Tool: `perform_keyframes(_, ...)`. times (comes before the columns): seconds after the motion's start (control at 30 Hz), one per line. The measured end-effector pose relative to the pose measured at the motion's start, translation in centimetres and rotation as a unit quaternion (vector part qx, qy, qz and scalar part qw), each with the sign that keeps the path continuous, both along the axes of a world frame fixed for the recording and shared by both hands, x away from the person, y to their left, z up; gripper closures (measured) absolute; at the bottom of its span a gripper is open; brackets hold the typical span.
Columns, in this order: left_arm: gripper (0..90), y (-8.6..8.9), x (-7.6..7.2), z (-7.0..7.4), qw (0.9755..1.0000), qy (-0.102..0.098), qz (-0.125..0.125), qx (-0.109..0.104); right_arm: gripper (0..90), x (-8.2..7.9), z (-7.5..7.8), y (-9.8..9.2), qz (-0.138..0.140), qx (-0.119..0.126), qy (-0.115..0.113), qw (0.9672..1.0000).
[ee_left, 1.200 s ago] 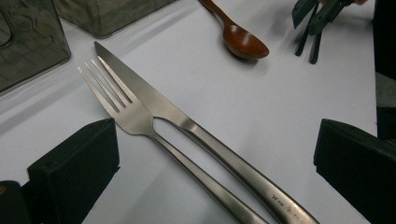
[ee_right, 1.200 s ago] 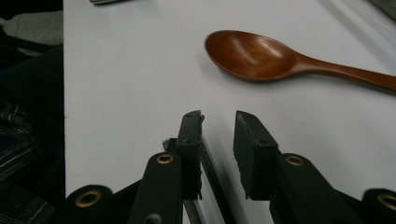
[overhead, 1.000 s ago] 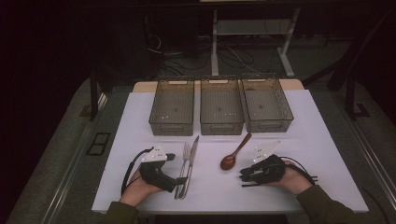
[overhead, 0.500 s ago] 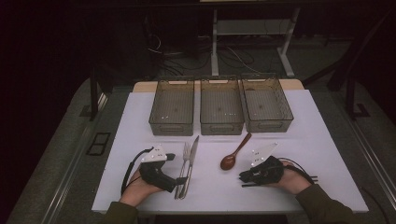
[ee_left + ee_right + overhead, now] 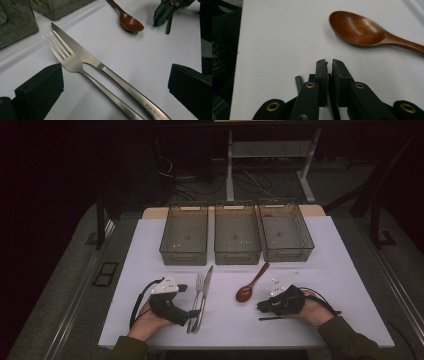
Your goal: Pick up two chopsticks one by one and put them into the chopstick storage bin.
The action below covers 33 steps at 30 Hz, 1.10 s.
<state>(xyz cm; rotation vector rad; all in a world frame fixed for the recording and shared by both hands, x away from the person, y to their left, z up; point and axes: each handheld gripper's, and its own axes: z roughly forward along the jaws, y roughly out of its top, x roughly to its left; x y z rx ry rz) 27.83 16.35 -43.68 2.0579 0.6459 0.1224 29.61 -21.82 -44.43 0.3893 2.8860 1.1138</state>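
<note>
Left gripper: jaws spread, straddling fork and knife handles, near front edge.
Right gripper: just closing, nearly together, nothing between; bare table beyond.
Spoon: just ahead, apart.

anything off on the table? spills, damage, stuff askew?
Nothing stands out. Fork and knife lie side by side, wooden spoon rests apart at a slant, the three bins sit in a straight row. No spills or damage visible.

Steel fork and knife flat, side by side; brown wooden spoon nearby.
</note>
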Motion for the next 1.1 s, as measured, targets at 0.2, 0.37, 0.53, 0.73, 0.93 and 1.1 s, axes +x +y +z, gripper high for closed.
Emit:
perform_keyframes(0.2, 0.0, 0.0, 0.0, 0.0, 1.0000, 0.000, 0.001, -0.001, 82.7, 1.8, 0.5, -0.7, -0.043, 0.017, -0.006, 0.9989)
perform_keyframes(0.37, 0.0, 0.1, 0.0, 0.0, 1.0000, -0.001, 0.001, -0.001, 82.8, 3.2, 0.7, -1.2, -0.073, 0.021, -0.011, 0.9971)
perform_keyframes(0.53, 0.0, 0.1, 0.0, 0.0, 1.0000, -0.001, 0.000, 0.000, 82.9, 5.4, 0.6, -2.1, -0.116, 0.026, -0.018, 0.9927)
perform_keyframes(0.73, 0.0, 0.1, 0.0, 0.0, 1.0000, -0.001, 0.000, -0.001, 82.9, 6.2, -0.3, -2.2, -0.130, 0.017, -0.015, 0.9912)
perform_keyframes(0.93, 0.0, 0.1, 0.0, 0.1, 1.0000, -0.001, -0.002, 0.000, 74.6, 6.3, -0.4, -2.3, -0.137, 0.016, -0.015, 0.9903)
perform_keyframes(1.1, 0.0, 0.1, 0.0, 0.0, 1.0000, -0.001, -0.002, 0.000, 62.5, 5.8, 0.6, -3.7, -0.156, 0.032, -0.004, 0.9872)
